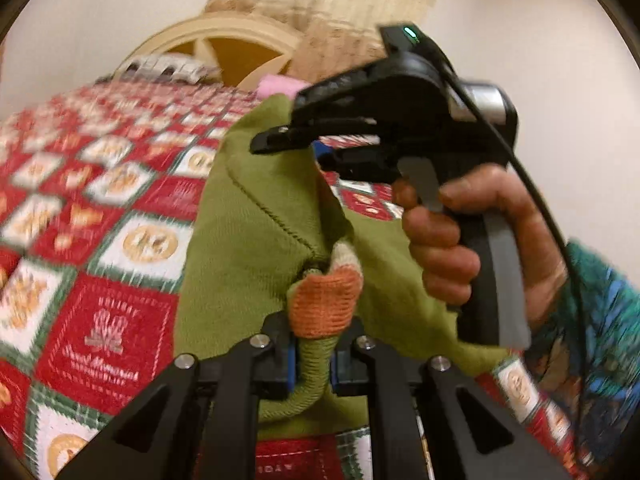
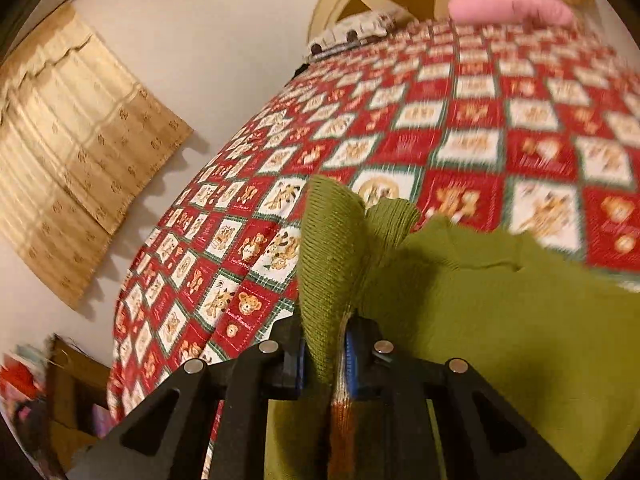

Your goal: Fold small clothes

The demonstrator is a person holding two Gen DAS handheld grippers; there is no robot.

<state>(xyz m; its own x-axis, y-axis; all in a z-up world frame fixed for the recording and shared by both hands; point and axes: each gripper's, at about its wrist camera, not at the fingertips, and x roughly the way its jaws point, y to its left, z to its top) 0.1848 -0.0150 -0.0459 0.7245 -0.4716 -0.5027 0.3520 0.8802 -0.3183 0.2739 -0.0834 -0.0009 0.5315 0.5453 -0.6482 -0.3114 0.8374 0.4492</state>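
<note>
step: lift green knit garment (image 1: 256,240) clear of bed (image 1: 100,208) | left gripper (image 1: 312,354) jaws clamp its orange cuff (image 1: 326,304) | right gripper (image 2: 326,354) jaws clamp ribbed edge | advice: spread hands toward 3 and 9 o'clock, tension even

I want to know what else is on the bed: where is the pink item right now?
The pink soft bundle lies at the far end of the red-and-white checked bedspread, top right in the right wrist view, just right of the cream arched headboard.

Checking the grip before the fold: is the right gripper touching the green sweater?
Touching. The right wrist view shows the right gripper shut on a fold of the green sweater, knit pinched between its blue pads.
</note>
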